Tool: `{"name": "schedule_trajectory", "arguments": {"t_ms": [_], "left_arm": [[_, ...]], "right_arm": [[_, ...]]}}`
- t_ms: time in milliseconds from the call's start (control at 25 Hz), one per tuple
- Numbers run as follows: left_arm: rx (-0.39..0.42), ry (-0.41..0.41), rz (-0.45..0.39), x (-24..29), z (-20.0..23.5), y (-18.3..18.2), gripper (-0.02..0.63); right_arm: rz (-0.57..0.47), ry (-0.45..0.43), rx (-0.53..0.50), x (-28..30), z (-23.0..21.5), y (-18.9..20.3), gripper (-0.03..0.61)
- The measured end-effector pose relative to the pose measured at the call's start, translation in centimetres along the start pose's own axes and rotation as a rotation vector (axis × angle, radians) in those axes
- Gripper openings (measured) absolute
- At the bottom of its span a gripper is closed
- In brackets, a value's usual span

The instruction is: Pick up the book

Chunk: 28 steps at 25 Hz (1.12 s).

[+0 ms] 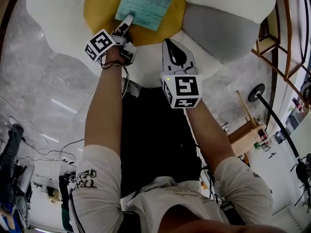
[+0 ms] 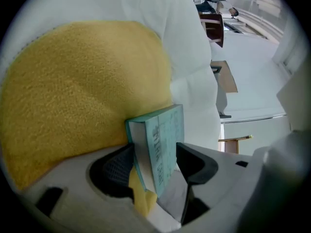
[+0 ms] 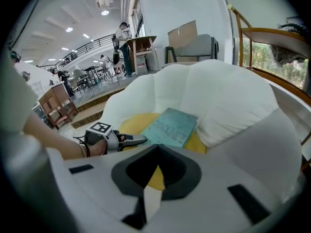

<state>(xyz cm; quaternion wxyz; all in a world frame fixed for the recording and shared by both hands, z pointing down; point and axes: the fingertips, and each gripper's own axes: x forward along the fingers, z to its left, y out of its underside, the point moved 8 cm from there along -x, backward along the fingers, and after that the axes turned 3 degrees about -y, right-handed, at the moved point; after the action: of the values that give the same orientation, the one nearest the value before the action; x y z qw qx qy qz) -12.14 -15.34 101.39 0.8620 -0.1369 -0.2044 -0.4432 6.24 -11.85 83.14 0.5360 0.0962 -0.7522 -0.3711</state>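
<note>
1. Left tool [image 2: 154, 152] is spread, book [image 2: 165, 130] edge sits btwn its jaws, not pinched yet. Closing this shallow, it could slip onto the yellow cushion [image 2: 73, 91].
2. Right tool [image 3: 154, 165] is pressed together, book's well ahead of it, so no backup.

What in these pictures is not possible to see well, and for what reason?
Book: far end cut off by the head view's top edge.
Left tool: its lower jaw is hidden under the book in the head view.
Yellow cushion: the part beneath the book is covered in every view.
People in the background: too small in the right gripper view.
</note>
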Motion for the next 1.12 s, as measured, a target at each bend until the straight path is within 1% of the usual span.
{"name": "schedule_trajectory", "arguments": {"t_ms": [120, 240, 400, 560, 640, 720, 840, 1000, 1080, 1120], "left_arm": [[0.011, -0.009, -0.003, 0.5, -0.1, 0.2, 0.279], [0.002, -0.027, -0.008, 0.5, 0.8, 0.0, 0.279], [-0.011, -0.011, -0.007, 0.0, 1.5, 0.4, 0.259], [-0.020, 0.029, 0.062, -0.5, 2.0, 1.7, 0.259], [-0.021, 0.039, 0.076, -0.4, 2.0, 1.9, 0.261], [-0.023, 0.047, 0.088, -0.1, 1.7, 1.7, 0.299], [-0.029, 0.076, 0.111, 0.6, 1.2, 1.2, 0.301], [-0.035, 0.116, 0.074, 1.3, 0.1, -0.1, 0.301], [-0.029, 0.089, 0.065, 1.5, 0.0, -0.5, 0.301], [-0.021, 0.067, 0.069, 1.6, 0.2, -0.6, 0.274]], "right_arm": [[0.003, 0.008, 0.011, -0.1, -0.6, 0.2, 0.026], [0.009, 0.013, 0.018, 0.1, -0.8, 0.8, 0.026], [0.012, 0.024, 0.029, -0.1, -1.5, 1.3, 0.026], [0.012, 0.038, 0.039, -0.4, -2.3, 1.7, 0.026], [0.015, 0.040, 0.041, -0.5, -2.4, 1.9, 0.026], [0.021, 0.039, 0.039, -0.6, -2.5, 2.1, 0.026], [0.025, 0.039, 0.036, -0.7, -2.7, 2.3, 0.026], [0.032, 0.047, 0.037, -0.8, -2.7, 2.3, 0.026], [0.036, 0.048, 0.039, -1.1, -2.5, 2.3, 0.026], [0.038, 0.049, 0.040, -1.2, -2.4, 2.3, 0.026]]}}
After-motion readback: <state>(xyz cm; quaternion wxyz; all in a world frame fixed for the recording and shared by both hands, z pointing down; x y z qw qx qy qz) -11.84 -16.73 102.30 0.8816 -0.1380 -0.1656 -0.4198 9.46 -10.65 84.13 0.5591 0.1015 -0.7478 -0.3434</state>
